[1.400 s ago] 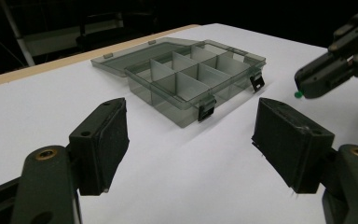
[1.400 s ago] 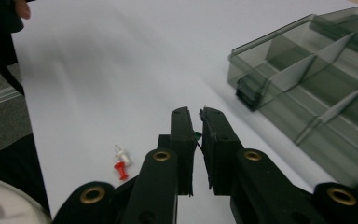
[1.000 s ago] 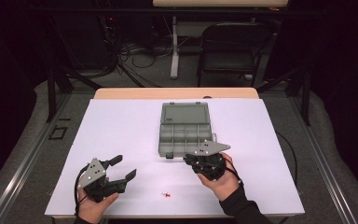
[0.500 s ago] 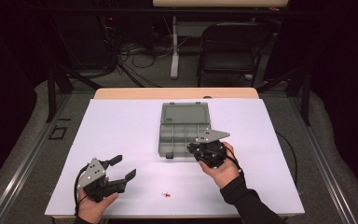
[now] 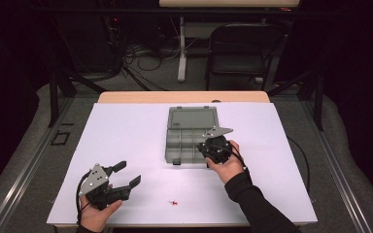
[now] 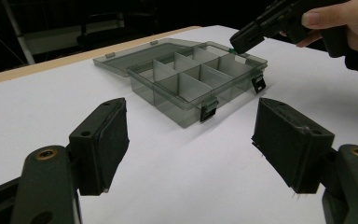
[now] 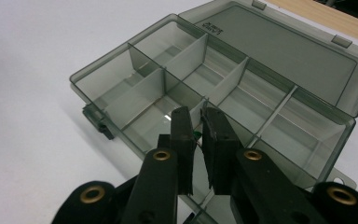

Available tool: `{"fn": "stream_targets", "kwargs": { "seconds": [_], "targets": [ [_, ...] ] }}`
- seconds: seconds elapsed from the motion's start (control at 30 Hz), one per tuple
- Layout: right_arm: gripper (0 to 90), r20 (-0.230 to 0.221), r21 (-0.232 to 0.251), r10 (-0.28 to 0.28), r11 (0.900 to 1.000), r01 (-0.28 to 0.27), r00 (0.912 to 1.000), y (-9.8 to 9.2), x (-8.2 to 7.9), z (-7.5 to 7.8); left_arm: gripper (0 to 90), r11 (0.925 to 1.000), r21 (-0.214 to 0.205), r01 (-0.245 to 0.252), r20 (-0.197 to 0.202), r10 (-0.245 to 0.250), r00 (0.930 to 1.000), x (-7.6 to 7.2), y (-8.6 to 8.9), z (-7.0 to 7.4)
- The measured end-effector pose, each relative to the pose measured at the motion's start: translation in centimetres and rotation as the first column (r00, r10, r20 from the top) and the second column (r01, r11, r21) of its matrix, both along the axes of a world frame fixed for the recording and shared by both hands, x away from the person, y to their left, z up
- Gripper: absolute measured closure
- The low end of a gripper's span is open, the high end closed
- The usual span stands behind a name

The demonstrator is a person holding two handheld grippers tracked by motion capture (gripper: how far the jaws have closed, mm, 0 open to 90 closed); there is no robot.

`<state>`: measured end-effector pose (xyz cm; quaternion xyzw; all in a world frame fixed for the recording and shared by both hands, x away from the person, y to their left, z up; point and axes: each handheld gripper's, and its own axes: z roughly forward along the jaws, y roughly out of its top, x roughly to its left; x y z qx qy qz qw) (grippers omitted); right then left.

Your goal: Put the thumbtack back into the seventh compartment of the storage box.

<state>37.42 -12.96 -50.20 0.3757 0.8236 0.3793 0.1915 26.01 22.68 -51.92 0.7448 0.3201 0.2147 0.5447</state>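
1. The right tool (image 5: 209, 147) now hangs over the near right part of the open compartment box (image 5: 182, 141); a second ago it sat nearer the table's (image 5: 126, 126) near edge, just short of the box's front wall.
2. Its jaws stand nearly together, pinching a tiny green piece (image 7: 197, 136) that peeps out between the pads in the right gripper view; the same green speck shows at the tool's tip in the left gripper view (image 6: 231, 49).
3. In the right gripper view the jaw tips point down at a front-row compartment, beside a divider.
4. The box lies mid-table, closer to the far edge than the near one, its lid (image 5: 193, 118) folded flat toward the far edge and two latches hanging from its front wall.
5. The left tool (image 5: 128, 174) has kept its place near the table's near left corner, jaws wide apart with nothing between them, well apart from the box.
6. A small red piece (image 5: 173, 202) lies unmoved on the white cover close to the near edge, between the two hands.
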Motion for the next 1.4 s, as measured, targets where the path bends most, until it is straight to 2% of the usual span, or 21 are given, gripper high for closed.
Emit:
{"fn": "stream_targets", "kwargs": {
  "seconds": [0.27,0.47,0.53,0.63,0.87,0.97,1.07,1.13,1.17,1.3,1.4],
  "targets": [
    [82.9,-0.029,-0.014,-0.027,0.9995,0.027,0.9992,0.0,0.9,-1.1,26.1,1.0000,0.001,0.001,0.000,-0.001,1.0000,0.0,0.0,0.0],
    [82.5,-0.042,-0.020,-0.019,0.9996,0.018,0.9990,0.6,1.1,-1.7,26.1,1.0000,0.004,0.002,0.001,-0.002,1.0000,0.0,0.0,0.0],
    [75.5,-0.037,-0.019,-0.020,0.9996,0.020,0.9991,0.8,1.1,-1.7,26.1,1.0000,0.000,0.002,-0.001,-0.002,1.0000,0.0,0.0,0.0],
    [67.3,-0.005,-0.036,-0.026,0.9990,0.026,0.9996,0.9,0.9,-1.6,26.1,1.0000,0.002,0.001,0.001,-0.001,1.0000,0.0,0.0,0.0],
    [53.0,0.023,-0.013,-0.045,0.9989,0.045,0.9987,0.3,0.3,-0.7,26.1,1.0000,-0.001,0.003,0.000,-0.003,1.0000,0.0,0.1,0.0],
    [49.8,0.030,0.007,-0.047,0.9989,0.046,0.9985,-0.1,-0.3,-0.3,26.1,1.0000,0.004,-0.001,0.002,0.001,1.0000,0.0,0.0,0.0],
    [46.8,0.052,0.035,-0.037,0.9988,0.035,0.9980,-0.3,-1.2,0.2,26.1,1.0000,0.003,-0.002,0.003,0.002,1.0000,0.0,0.0,0.0],
    [44.6,0.075,0.033,-0.039,0.9988,0.036,0.9964,-0.4,-2.0,0.5,26.1,1.0000,0.003,-0.003,0.002,0.003,1.0000,-0.1,0.0,0.0],
    [44.5,0.094,0.035,-0.033,0.9990,0.030,0.9950,-0.4,-2.4,0.5,26.1,1.0000,0.003,-0.004,0.003,0.004,1.0000,-0.1,0.0,0.0],
    [43.7,0.110,0.050,0.001,0.9987,-0.006,0.9939,-0.4,-4.5,0.5,26.1,1.0000,0.002,-0.004,0.003,0.004,1.0000,-0.1,0.0,0.0],
    [44.1,0.115,0.092,0.025,0.9952,-0.035,0.9930,-0.5,-5.9,0.5,26.1,1.0000,0.005,-0.001,0.004,0.001,1.0000,-0.1,0.0,0.0]
  ]
}}
